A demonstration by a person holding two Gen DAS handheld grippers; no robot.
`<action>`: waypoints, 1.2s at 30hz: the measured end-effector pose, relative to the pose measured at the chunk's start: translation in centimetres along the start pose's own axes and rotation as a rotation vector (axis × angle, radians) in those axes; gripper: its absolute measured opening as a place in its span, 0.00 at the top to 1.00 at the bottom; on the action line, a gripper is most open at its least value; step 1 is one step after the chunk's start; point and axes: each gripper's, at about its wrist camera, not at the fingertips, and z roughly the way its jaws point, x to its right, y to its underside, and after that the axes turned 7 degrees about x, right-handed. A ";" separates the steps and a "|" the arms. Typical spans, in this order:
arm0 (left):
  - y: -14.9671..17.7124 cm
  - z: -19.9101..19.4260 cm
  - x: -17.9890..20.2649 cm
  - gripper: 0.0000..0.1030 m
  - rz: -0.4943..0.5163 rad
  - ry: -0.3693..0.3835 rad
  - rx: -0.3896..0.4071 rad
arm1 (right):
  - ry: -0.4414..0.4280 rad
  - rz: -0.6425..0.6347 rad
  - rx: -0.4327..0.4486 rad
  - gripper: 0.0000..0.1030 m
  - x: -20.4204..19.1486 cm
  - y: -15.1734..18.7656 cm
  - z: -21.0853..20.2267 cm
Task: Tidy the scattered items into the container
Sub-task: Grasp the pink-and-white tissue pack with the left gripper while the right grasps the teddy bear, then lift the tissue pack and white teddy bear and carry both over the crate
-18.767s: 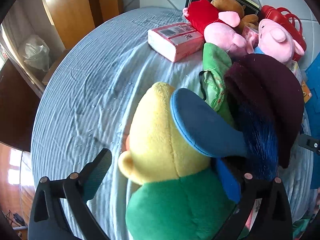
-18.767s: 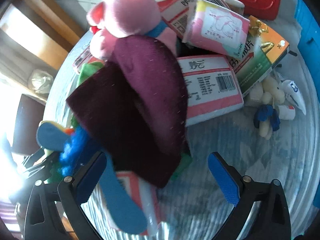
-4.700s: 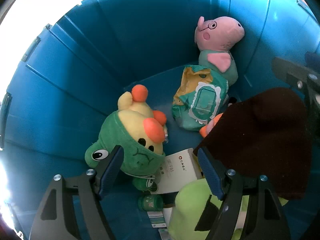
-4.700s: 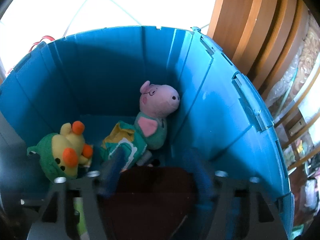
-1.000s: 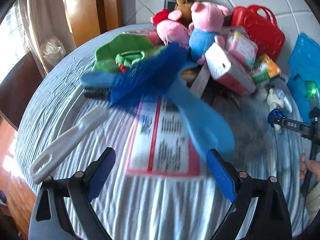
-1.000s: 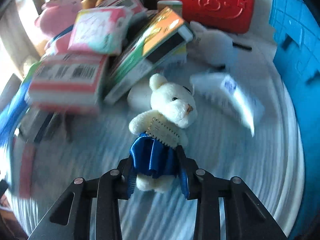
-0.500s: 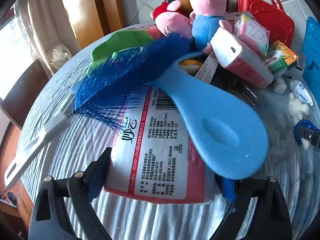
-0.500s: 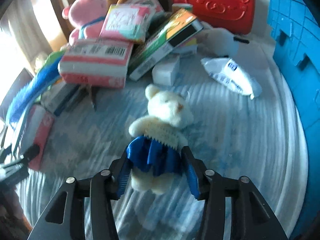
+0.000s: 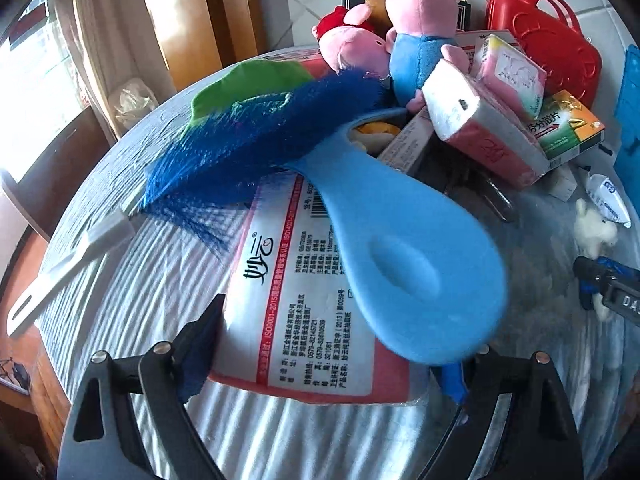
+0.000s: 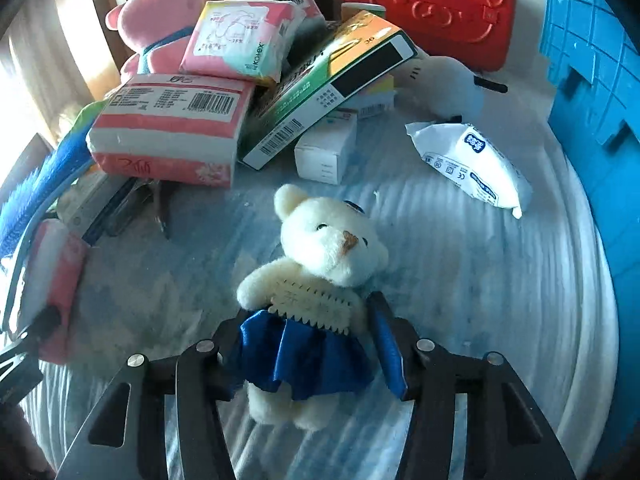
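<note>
Now | right hand-held gripper (image 10: 310,350) clamps white teddy bear (image 10: 316,276) | left hand-held gripper (image 9: 332,356) straddles tissue pack (image 9: 308,312), spread

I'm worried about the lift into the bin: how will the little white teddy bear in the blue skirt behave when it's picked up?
The teddy bear looks plush, so it probably squashes rather than slips between the right gripper pads on its satin skirt. Held low, its head may flop forward. It is likely light and not fragile.
</note>
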 end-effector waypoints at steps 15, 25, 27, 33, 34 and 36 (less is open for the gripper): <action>4.4 -7.8 3.9 0.14 0.104 0.134 0.004 | -0.045 0.056 -0.035 0.67 -0.2 5.6 -7.9; 2.5 -15.9 4.0 0.14 0.146 0.224 0.163 | -0.030 0.036 0.131 0.67 -1.0 4.8 -16.8; 1.9 -17.6 4.1 0.14 0.153 0.243 0.203 | -0.021 0.030 0.181 0.67 -1.7 4.3 -19.3; -0.6 -23.0 3.7 0.14 0.139 0.297 0.325 | 0.024 -0.006 0.327 0.67 -3.2 2.5 -26.7; -1.1 -24.0 3.6 0.14 0.135 0.308 0.349 | 0.034 -0.011 0.354 0.67 -3.3 2.1 -28.1; -1.9 -25.6 3.8 0.14 0.134 0.320 0.389 | 0.058 -0.018 0.406 0.67 -3.3 1.4 -30.7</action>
